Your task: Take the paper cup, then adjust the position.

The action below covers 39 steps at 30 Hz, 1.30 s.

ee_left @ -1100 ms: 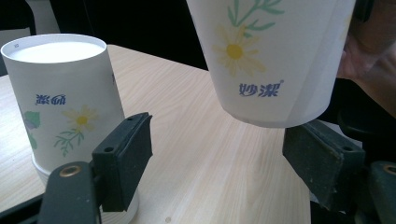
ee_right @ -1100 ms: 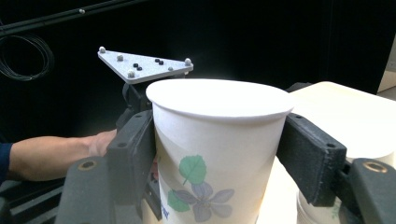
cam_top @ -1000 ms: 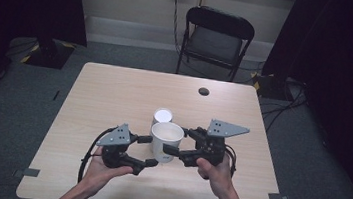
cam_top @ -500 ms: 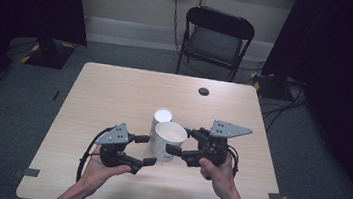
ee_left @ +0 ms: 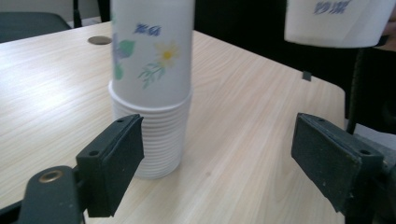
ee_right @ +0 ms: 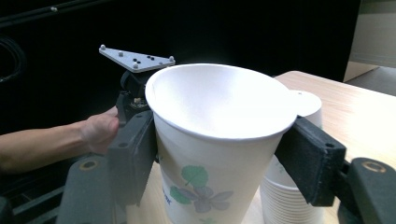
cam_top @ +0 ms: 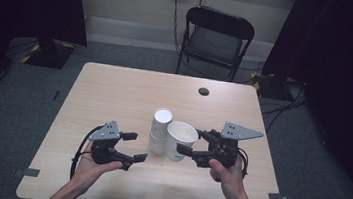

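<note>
White paper, printed with small flowers, makes up both things in hand: a single cup (cam_top: 180,139) and a stack of cups (cam_top: 159,132) standing upside down on the wooden table (cam_top: 115,92). From the high view the cup sits upright just right of the stack, between the jaws of the right gripper (cam_top: 190,142), and the left gripper (cam_top: 135,147) lies just left of the stack with a clear gap to it. The right gripper view shows what that view cannot: both pads press on the cup's wall just under its rim, one on each side, so the cup is firmly held, and its open mouth is bare inside. Behind the cup there, the person's left hand (ee_right: 99,131) grips the other tool under its grey plate, and the stack peeks out at the lower right. The left gripper view gives the close side of the stack, with the many thin rims crowded at its foot and a daisy and leaves on the top cup. There the jaws stand wide and have just been opening, with the stack ahead of them near the left pad and nothing pinched. The held cup's base hangs in the upper right corner of that view, clear of the table.
</note>
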Each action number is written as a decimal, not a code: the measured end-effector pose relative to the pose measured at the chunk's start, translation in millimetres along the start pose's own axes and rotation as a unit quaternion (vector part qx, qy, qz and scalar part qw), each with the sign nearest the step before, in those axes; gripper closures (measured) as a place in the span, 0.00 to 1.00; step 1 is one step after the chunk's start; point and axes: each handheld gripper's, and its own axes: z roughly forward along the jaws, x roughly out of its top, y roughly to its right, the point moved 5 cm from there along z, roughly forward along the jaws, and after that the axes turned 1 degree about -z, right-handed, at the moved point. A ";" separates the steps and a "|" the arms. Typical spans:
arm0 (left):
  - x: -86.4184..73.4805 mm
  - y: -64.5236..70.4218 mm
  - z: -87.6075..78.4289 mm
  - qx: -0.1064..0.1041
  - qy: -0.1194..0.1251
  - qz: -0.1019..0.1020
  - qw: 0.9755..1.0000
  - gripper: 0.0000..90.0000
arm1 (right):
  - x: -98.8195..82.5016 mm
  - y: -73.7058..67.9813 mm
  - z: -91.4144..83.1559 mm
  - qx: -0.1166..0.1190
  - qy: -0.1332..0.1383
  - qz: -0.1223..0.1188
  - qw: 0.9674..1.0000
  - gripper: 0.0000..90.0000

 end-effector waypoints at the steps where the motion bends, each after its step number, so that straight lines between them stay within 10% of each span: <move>1: 0.0 0.0 0.0 0.000 0.000 0.000 1.000 0.18 | -0.5 0.8 -1.3 -0.002 0.000 0.001 1.000 0.35; 18: -35.4 -40.6 -27.0 0.063 -0.046 -0.019 0.997 0.21 | -11.8 20.1 -19.3 -0.042 -0.005 0.020 0.999 0.35; 23: -48.2 -56.2 -28.1 0.098 -0.070 -0.028 0.992 0.19 | -15.1 35.8 -24.5 -0.071 -0.006 0.024 0.997 0.35; 24: -53.8 -61.2 -29.0 0.120 -0.089 -0.033 0.988 0.19 | -17.5 42.9 -26.4 -0.084 -0.008 0.023 0.996 0.35; 39: -76.1 -84.5 -30.3 0.173 -0.147 -0.038 0.973 0.18 | -32.8 84.9 -34.4 -0.156 -0.019 0.026 0.987 0.34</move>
